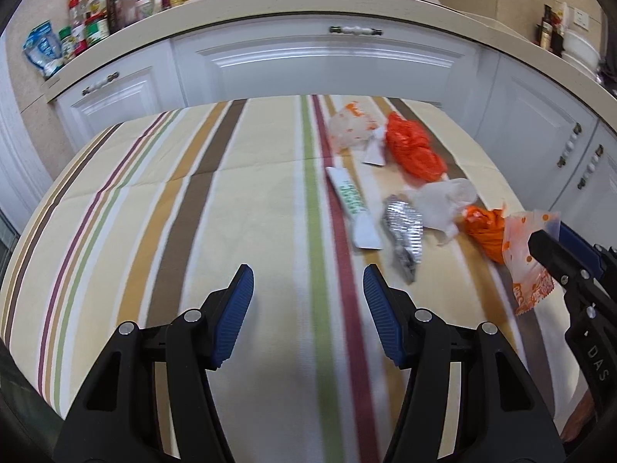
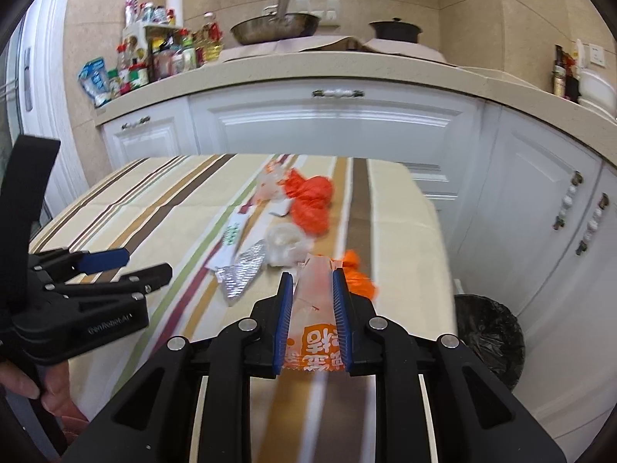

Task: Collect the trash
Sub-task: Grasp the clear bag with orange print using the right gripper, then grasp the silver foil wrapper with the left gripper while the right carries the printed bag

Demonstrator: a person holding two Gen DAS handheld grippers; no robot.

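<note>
Counter (image 1: 154, 200): covered by a striped cloth, with trash strewn toward its right edge.
Bin (image 2: 489, 332): black-lined, seen on the floor beside the counter's right edge.
Left gripper (image 1: 308, 308): jaws held apart over bare cloth, nothing between them.
Right gripper (image 2: 311, 301): jaws closed on the wrapper.
Wrapper (image 2: 312, 332): clear with orange print, gripped at the right edge.
Orange bag (image 1: 414, 146): crumpled, lying near the far right corner.
Foil scrap (image 1: 403, 231): lying just beside the white packet (image 1: 353, 208).

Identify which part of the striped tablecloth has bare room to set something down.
The striped tablecloth's left half, from the green stripe to its left edge, lies bare. Wrappers crowd the right side: the crumpled orange plastic bag and the silver foil wrapper.
</note>
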